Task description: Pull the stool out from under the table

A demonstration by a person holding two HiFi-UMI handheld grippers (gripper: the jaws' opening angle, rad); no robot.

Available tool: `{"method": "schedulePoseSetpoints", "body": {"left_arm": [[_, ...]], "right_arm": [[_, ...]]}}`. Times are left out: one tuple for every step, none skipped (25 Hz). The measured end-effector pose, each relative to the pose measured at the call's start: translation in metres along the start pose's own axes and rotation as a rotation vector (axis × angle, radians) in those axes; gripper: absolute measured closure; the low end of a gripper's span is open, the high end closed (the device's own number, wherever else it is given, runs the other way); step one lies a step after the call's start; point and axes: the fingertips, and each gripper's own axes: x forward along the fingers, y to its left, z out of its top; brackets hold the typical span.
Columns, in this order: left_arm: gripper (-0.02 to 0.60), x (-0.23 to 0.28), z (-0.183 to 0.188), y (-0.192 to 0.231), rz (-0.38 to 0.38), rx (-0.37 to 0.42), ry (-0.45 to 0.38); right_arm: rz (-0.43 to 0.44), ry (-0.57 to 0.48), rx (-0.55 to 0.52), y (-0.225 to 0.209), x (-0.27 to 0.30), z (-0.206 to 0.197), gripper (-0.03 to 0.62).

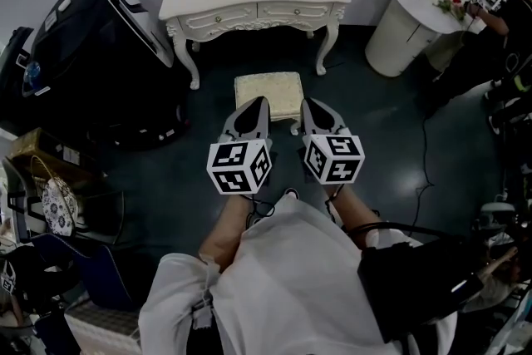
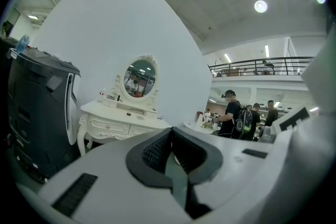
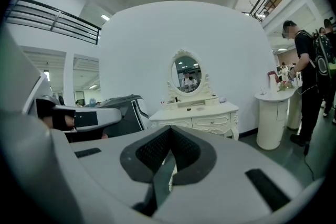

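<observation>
The stool (image 1: pixel 268 93), a small square seat with a cream cushion, stands on the dark floor in front of the white dressing table (image 1: pixel 253 0), clear of its legs. My left gripper (image 1: pixel 258 101) hangs over the stool's near left part, and my right gripper (image 1: pixel 309 102) over its near right corner. Both are shut with nothing between the pads. In the left gripper view the closed left gripper (image 2: pixel 170 131) points toward the dressing table (image 2: pixel 118 123). The right gripper (image 3: pixel 169 131) faces the same dressing table (image 3: pixel 194 115) and its oval mirror (image 3: pixel 185 74).
A large black machine (image 1: pixel 100 46) stands left of the dressing table. A white round pedestal table (image 1: pixel 407 25) is at the right, with a person (image 1: pixel 499 21) beside it. Bags and a basket (image 1: pixel 58 204) crowd the near left. A cable (image 1: pixel 424 170) runs across the floor at right.
</observation>
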Motion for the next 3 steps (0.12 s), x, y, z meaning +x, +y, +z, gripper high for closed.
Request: {"method": "schedulePoseSetpoints", "body": {"left_arm": [[0.571, 0.0026, 0.002, 0.0007, 0.002, -0.002, -0.004], [0.571, 0.0051, 0.0042, 0.0014, 0.003, -0.005, -0.008], [0.571, 0.0077, 0.0065, 0.002, 0.004, -0.008, -0.013]], "right_arm": [[0.003, -0.001, -0.004, -0.0008, 0.002, 0.0023, 0.595], [0.006, -0.002, -0.007, -0.0016, 0.004, 0.0048, 0.595], [0.009, -0.004, -0.011, -0.0024, 0.0061, 0.0073, 0.595]]}}
